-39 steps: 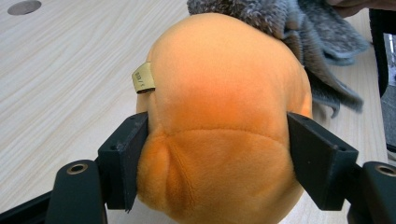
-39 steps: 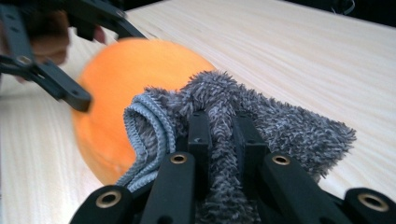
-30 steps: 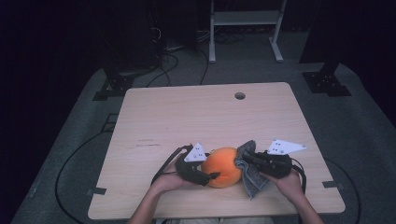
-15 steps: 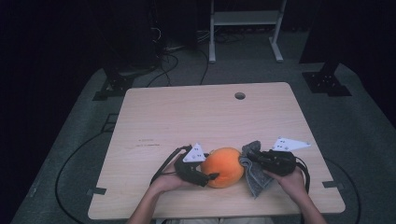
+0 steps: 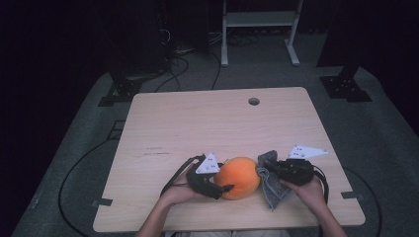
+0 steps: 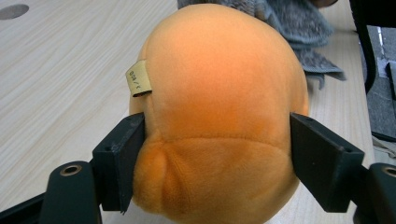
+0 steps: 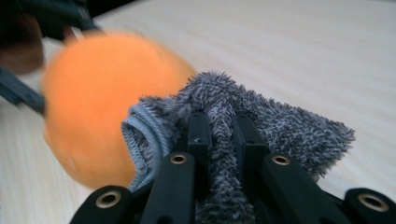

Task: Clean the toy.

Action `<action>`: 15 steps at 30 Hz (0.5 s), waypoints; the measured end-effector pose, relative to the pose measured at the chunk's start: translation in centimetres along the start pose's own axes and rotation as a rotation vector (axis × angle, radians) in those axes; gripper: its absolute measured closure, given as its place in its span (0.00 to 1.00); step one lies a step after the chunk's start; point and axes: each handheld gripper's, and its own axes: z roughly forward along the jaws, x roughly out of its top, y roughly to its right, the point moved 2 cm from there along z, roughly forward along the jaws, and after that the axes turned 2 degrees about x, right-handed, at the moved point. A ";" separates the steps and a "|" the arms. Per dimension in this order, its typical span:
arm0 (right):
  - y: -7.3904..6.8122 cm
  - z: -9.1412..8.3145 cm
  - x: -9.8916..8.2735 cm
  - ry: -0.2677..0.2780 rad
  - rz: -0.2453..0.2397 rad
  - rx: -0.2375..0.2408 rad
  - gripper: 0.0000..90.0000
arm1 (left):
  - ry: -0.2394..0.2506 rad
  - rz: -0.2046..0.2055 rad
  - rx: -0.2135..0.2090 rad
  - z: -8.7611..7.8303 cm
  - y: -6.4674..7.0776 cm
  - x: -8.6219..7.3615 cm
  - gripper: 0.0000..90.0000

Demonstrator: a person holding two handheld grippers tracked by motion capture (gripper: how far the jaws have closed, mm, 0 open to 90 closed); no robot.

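Nearest the person's edge of the light wooden table (image 5: 163, 123), two hands reach in from below, each holding a gripper. The left gripper (image 5: 216, 185) has its two black jaws spread wide and pressed against opposite sides of an orange plush toy (image 5: 237, 177); in the left gripper view the jaws dent the toy's rounded body (image 6: 219, 112) just below a stitched seam, and a small tan fabric label (image 6: 138, 80) sticks out of its upper left side. The toy rests on the tabletop near the front edge, a little right of centre.

Just beside it on the right, the right gripper (image 5: 274, 166) is clamped on a grey terry cloth (image 5: 270, 182). In the right gripper view the jaws sit close together with a fold of the cloth (image 7: 224, 121) pinched between them, the rest bunching up and draping over both sides. The cloth seems to touch the toy's side, though blur there leaves this uncertain.

Farther across, the tabletop has a round cable hole (image 5: 254, 101) near its far edge. Beyond the table, cables (image 5: 185, 64) lie on the grey floor next to a white metal frame (image 5: 259, 29).
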 end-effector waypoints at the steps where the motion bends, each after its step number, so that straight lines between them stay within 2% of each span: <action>1: -0.5 -0.3 0.5 0.027 -0.013 0.003 0.88 | 0.003 0.003 0.001 0.1 0.2 0.2 0.26; 4: -2.5 -0.7 2.0 0.074 -0.086 0.034 0.88 | 0.004 0.019 0.005 0.5 0.7 0.6 0.26; 6: -4.1 -0.5 2.6 0.079 -0.132 0.072 0.88 | 0.008 0.029 0.003 0.7 1.0 0.9 0.25; 9: -5.9 0.6 2.9 0.044 -0.204 0.092 0.88 | 0.020 0.026 -0.018 0.6 1.2 1.0 0.23; 11: -6.1 1.4 2.5 0.013 -0.227 0.082 0.88 | 0.023 -0.009 -0.027 0.3 0.6 1.0 0.20; 13: -5.9 1.6 2.2 0.019 -0.210 0.086 0.88 | 0.007 -0.080 -0.027 0.3 -0.2 0.9 0.13; 15: -5.6 1.5 2.1 0.022 -0.204 0.075 0.88 | -0.011 -0.115 -0.045 0.5 -0.6 0.6 0.11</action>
